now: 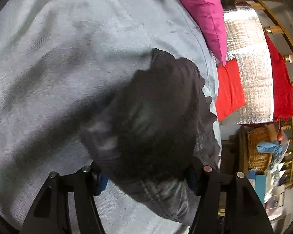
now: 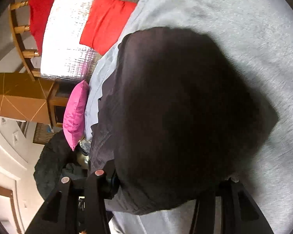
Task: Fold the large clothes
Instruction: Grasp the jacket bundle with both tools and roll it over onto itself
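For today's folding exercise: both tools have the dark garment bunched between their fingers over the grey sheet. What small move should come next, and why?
Probably draw the left tool and right tool apart to stretch the crumpled dark fabric garment flat on the pale grey bed sheet. It lies heaped between both tools, with no straight edge yet to fold along. Whether either tool grips it firmly cannot be told.

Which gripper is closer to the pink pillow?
Right, it seems. The pink pillow sits close beside the right gripper; from the left gripper it lies far ahead, beyond the dark garment.
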`<action>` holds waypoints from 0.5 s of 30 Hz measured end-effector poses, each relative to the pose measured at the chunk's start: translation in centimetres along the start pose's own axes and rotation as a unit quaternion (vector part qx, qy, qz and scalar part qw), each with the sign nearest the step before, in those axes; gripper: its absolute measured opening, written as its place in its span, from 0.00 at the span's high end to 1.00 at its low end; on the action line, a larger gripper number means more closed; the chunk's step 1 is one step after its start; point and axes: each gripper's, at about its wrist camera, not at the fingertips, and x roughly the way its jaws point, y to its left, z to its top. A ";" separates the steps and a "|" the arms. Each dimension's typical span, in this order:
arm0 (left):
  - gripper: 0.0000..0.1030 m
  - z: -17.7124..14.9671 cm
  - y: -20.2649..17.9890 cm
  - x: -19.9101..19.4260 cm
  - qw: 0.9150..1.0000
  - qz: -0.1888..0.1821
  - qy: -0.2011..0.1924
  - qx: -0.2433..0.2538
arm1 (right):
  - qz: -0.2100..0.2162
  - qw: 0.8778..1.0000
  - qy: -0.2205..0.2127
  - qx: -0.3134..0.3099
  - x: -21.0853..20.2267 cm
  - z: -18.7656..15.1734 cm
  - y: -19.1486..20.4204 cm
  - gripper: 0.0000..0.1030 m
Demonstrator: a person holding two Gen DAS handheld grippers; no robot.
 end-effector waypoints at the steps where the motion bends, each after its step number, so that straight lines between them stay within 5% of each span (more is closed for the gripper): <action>1: 0.31 0.1 0.4 -0.4 1.000 -0.003 0.007 -0.012 | 0.001 1.000 0.011 0.003 -0.2 0.2 -0.2 0.48; 3: 0.30 0.2 0.8 -1.2 1.000 -0.012 0.015 -0.020 | -0.012 0.998 0.057 0.002 -1.0 0.8 -1.0 0.44; 7: 0.24 0.6 0.9 -1.8 1.000 -0.007 0.026 0.006 | -0.030 0.996 0.076 -0.034 -3.5 1.5 -1.1 0.44; 11: 0.24 0.8 1.3 -1.8 0.999 -0.011 0.033 0.009 | -0.092 0.994 0.023 -0.058 -6.5 1.8 -1.6 0.41; 15: 0.24 0.6 1.2 -2.1 1.000 -0.007 0.015 0.004 | -0.042 0.999 0.010 0.002 -6.0 2.2 -3.0 0.35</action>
